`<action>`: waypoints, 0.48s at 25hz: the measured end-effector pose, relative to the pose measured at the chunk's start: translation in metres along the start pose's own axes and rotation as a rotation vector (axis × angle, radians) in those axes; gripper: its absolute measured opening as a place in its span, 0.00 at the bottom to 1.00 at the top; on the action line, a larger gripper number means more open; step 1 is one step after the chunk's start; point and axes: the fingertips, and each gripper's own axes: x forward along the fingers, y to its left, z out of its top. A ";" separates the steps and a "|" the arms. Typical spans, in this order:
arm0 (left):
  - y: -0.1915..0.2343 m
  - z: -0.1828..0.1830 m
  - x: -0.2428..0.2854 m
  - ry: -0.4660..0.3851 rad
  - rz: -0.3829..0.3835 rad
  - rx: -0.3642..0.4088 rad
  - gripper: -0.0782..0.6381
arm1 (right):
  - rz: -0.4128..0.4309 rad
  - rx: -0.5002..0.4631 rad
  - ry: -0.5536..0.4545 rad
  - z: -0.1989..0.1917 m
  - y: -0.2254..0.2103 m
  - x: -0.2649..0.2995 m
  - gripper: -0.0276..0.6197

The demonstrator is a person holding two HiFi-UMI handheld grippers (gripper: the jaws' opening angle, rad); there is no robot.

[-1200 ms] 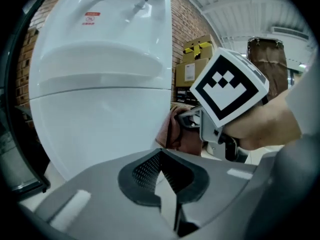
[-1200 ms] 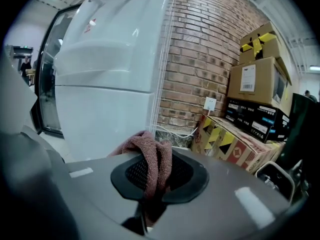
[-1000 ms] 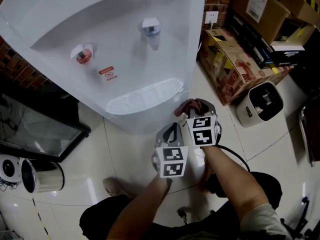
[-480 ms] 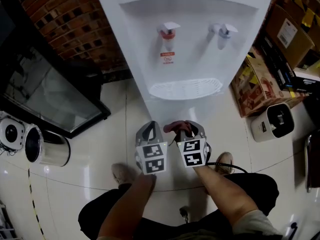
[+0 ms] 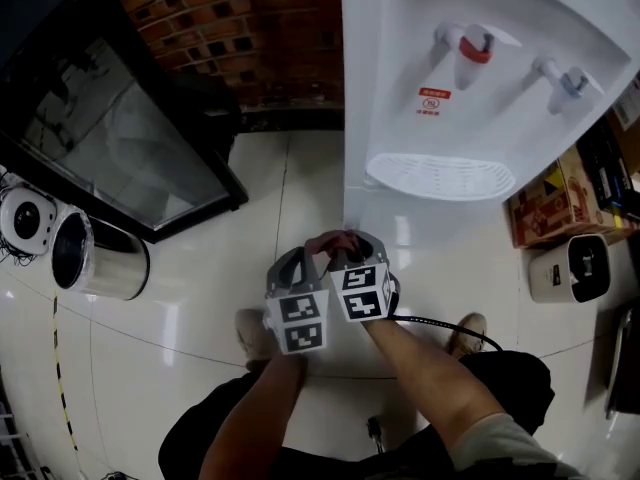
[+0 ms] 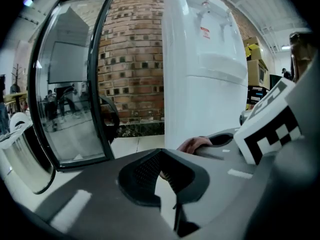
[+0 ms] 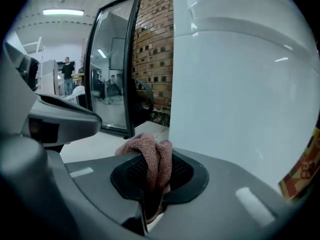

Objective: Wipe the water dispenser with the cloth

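The cloth (image 7: 152, 160) is a dusty-pink terry rag, bunched into thick folds. It is pinched between the jaws of the right tool (image 7: 151, 181), with a loose lump spilling out past the tips. It sits low over the tiled floor (image 5: 200, 298), near the bottom left corner of the white water dispenser (image 5: 480, 88), whose red tap (image 5: 475, 48) and grilled drip tray (image 5: 440, 176) face the head view. The left tool (image 6: 167, 179) hangs just beside the right one, its jaws only slightly apart with nothing in them. A second ago both tools were at the dispenser's front right corner, under the tray. Now they are off its left side, and the glass-fronted cabinet (image 5: 110, 128) fills more of the view.
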 end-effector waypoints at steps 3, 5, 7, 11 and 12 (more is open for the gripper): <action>0.005 -0.015 0.008 0.026 0.001 -0.005 0.11 | -0.029 0.033 0.016 -0.007 -0.008 0.013 0.13; 0.006 -0.023 0.012 0.041 0.001 -0.010 0.11 | -0.051 0.057 0.027 -0.010 -0.015 0.017 0.13; 0.003 -0.025 0.016 0.045 -0.008 -0.011 0.11 | -0.059 0.064 0.032 -0.012 -0.020 0.019 0.12; -0.014 -0.021 0.021 0.032 -0.049 0.006 0.11 | -0.076 0.064 0.017 -0.011 -0.024 0.016 0.12; -0.019 -0.020 0.022 0.029 -0.059 0.011 0.11 | -0.082 0.067 0.012 -0.011 -0.026 0.015 0.12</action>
